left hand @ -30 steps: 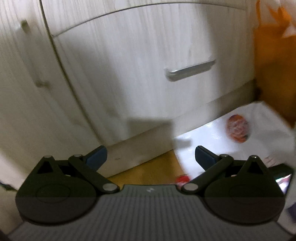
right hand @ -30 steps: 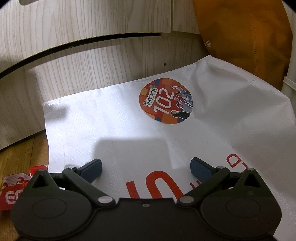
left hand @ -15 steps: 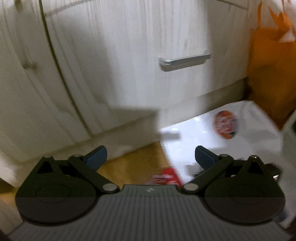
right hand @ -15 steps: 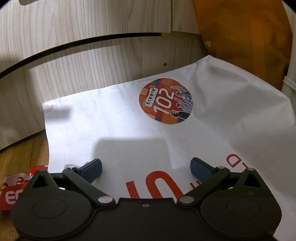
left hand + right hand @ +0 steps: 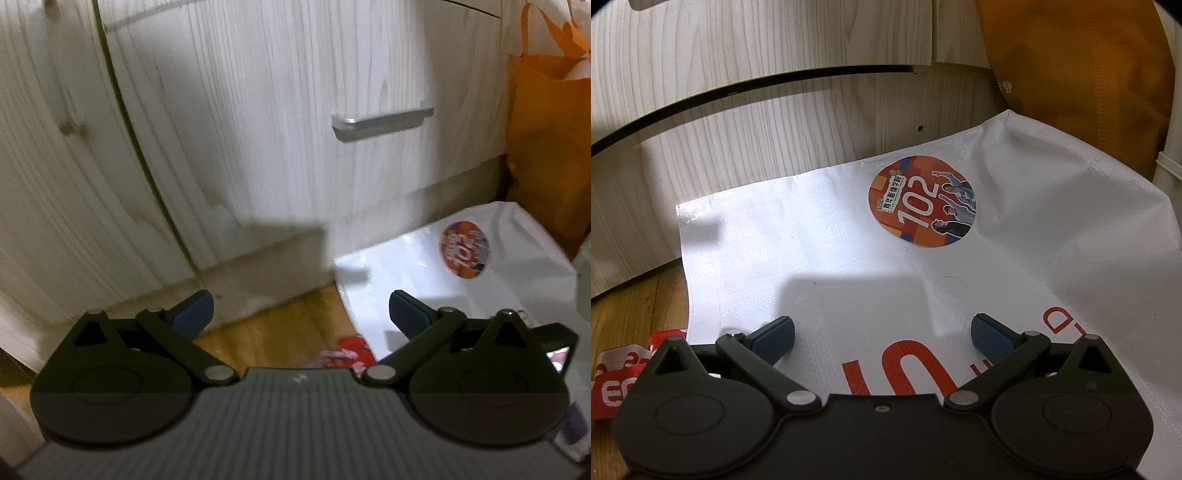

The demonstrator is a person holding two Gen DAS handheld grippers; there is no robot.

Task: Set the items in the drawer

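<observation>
The drawer handle (image 5: 382, 123), long axis horizontal, lay above and right of the left gripper (image 5: 301, 310), both grippers' jaws open and empty.

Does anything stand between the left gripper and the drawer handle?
Nothing visible does. The left gripper is open and empty, and the silver handle sits up and to the right on the closed drawer front, with open space between. The white bag lies lower, on the floor.
</observation>
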